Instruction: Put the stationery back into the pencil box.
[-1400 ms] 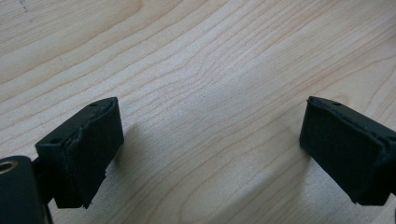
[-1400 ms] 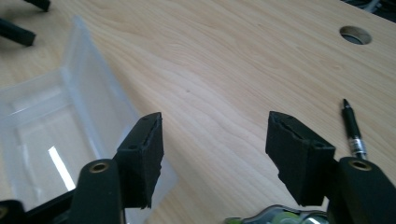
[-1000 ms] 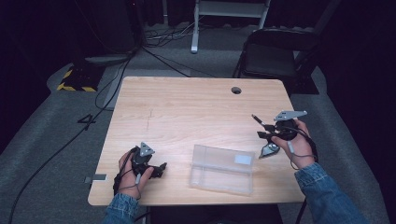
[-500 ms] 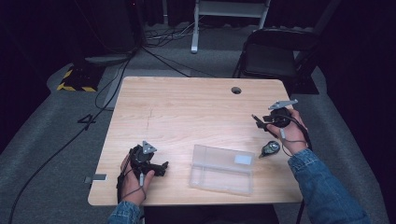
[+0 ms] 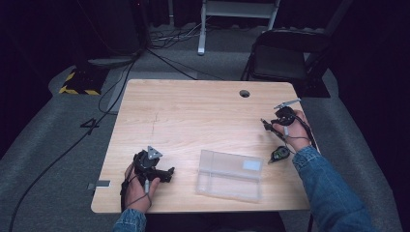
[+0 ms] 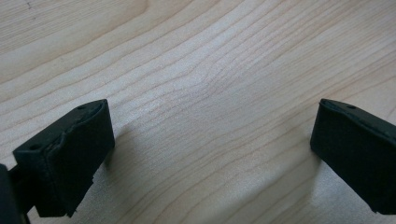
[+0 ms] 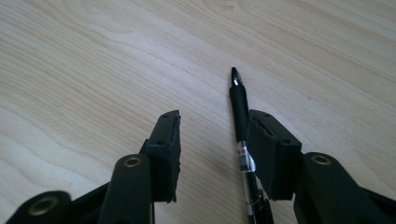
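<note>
Pen (image 7: 239, 109) lies between the right gripper's (image 7: 219, 154) parted jaws, unclamped, left gripper (image 6: 210, 154) gaping empty; next, seemingly, squeeze and carry it to the case (image 5: 229, 175).

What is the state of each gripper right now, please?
Left gripper: open wide, its jaws have just been opening, nothing between them.
Right gripper: jaws part open, a pen lies against one pad; whether it is gripped cannot be told.
</note>
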`<state>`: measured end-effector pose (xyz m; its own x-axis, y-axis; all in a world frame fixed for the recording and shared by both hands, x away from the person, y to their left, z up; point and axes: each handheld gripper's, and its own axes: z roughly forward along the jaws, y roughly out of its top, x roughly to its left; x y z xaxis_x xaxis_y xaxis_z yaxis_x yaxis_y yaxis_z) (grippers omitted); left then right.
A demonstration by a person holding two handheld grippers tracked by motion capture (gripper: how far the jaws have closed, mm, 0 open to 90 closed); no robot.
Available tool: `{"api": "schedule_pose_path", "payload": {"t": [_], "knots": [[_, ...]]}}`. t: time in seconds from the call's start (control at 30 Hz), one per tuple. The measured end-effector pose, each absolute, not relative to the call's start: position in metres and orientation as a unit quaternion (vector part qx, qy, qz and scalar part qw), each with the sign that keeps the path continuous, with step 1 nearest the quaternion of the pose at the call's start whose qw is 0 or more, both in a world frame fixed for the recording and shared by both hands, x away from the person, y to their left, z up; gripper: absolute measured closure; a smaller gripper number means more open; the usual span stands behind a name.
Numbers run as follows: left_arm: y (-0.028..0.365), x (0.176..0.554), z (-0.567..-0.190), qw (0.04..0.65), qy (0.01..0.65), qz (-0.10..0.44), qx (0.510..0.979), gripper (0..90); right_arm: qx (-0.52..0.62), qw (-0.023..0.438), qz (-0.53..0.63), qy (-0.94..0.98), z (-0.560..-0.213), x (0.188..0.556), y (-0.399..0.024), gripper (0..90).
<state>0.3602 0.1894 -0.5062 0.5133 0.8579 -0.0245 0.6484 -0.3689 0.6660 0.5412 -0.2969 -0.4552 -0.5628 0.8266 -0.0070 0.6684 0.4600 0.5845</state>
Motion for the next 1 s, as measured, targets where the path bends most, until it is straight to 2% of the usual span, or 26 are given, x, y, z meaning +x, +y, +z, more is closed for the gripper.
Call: {"api": "schedule_pose_path", "payload": {"t": [0.53,0.6,0.83,1.0], "knots": [[0.191,0.356,-0.506,0.314,0.478,0.171,0.802,0.2,0.460,0.144,0.262,0.836,-0.478,0.566,-0.303,58.1],[0.191,0.356,-0.506,0.314,0.478,0.171,0.802,0.2,0.457,0.141,0.266,0.837,-0.480,0.566,-0.302,60.3],[0.191,0.356,-0.506,0.314,0.478,0.171,0.802,0.1,0.445,0.144,0.260,0.845,-0.478,0.567,-0.302,79.0],[0.191,0.356,-0.506,0.314,0.478,0.171,0.802,0.2,0.422,0.157,0.249,0.858,-0.477,0.566,-0.300,80.9]]}}
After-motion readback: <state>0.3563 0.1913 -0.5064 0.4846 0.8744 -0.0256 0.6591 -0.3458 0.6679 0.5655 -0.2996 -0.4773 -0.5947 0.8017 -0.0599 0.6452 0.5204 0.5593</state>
